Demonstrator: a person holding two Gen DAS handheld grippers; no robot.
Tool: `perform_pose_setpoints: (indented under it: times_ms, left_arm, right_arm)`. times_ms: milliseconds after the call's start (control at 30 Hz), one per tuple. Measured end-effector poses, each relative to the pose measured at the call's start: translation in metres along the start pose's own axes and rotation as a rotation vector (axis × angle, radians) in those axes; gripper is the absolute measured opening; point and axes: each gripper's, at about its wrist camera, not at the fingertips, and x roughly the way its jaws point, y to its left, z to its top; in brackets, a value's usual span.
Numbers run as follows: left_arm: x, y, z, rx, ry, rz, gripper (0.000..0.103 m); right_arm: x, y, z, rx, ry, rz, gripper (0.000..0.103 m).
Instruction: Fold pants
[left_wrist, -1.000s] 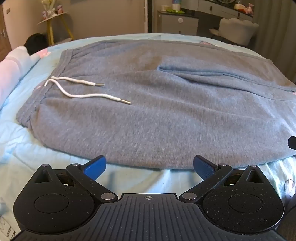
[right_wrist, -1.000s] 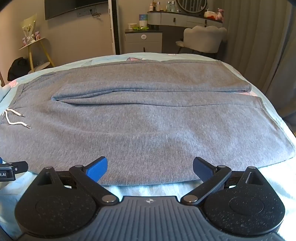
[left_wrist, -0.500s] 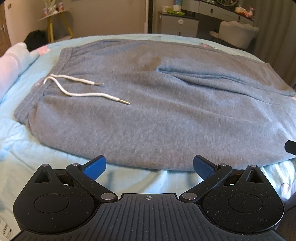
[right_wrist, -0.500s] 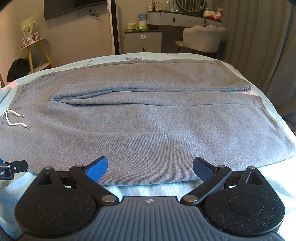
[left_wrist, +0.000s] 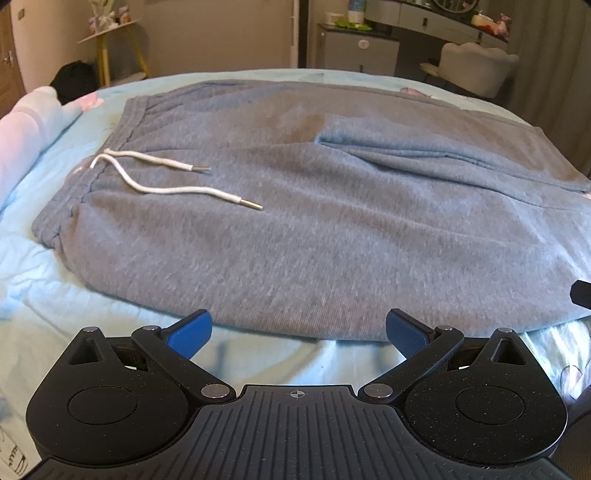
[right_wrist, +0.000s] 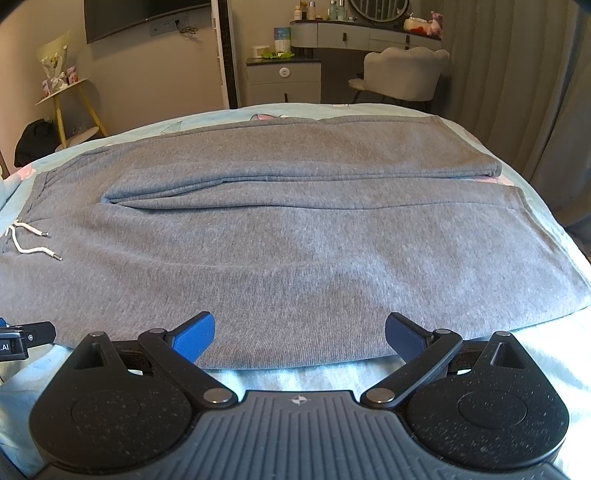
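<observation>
- Grey pants (left_wrist: 332, 229) spread flat across light blue bed sheet (left_wrist: 44, 295), legs side by side, waistband at left.
- White drawstring (left_wrist: 159, 184) lying loose on fabric.
- Left gripper (left_wrist: 298, 334) spread wide, empty, at near hem edge.
- Right gripper (right_wrist: 300, 336) likewise spread, grasping nothing.

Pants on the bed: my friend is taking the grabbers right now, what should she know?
Left gripper: jaws open, holding nothing, just short of the pants' near edge by the waistband end.
Right gripper: jaws open, empty, at the near edge further along the leg.
Pants: gray, spread flat on the blue bedsheet, legs side by side, white drawstring lying on top.
Done: laid out flat.
Left: all the folding.
</observation>
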Motion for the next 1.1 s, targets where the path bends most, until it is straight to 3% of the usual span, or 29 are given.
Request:
perform_pose_setpoints:
  times_ms: [367, 833, 1100]
  left_arm:
    - [-0.004, 0.008, 0.002, -0.052, -0.039, 0.035, 0.103]
    - [0.007, 0.013, -0.002, -0.071, 0.038, 0.024, 0.103]
    - [0.003, 0.009, -0.002, -0.053, 0.014, 0.009, 0.103]
  right_arm:
    - [0.001, -0.003, 0.001, 0.018, 0.007, 0.014, 0.099]
    - [0.002, -0.004, 0.001, 0.025, 0.015, 0.018, 0.099]
    - [0.004, -0.003, 0.000, 0.028, 0.021, 0.021, 0.099]
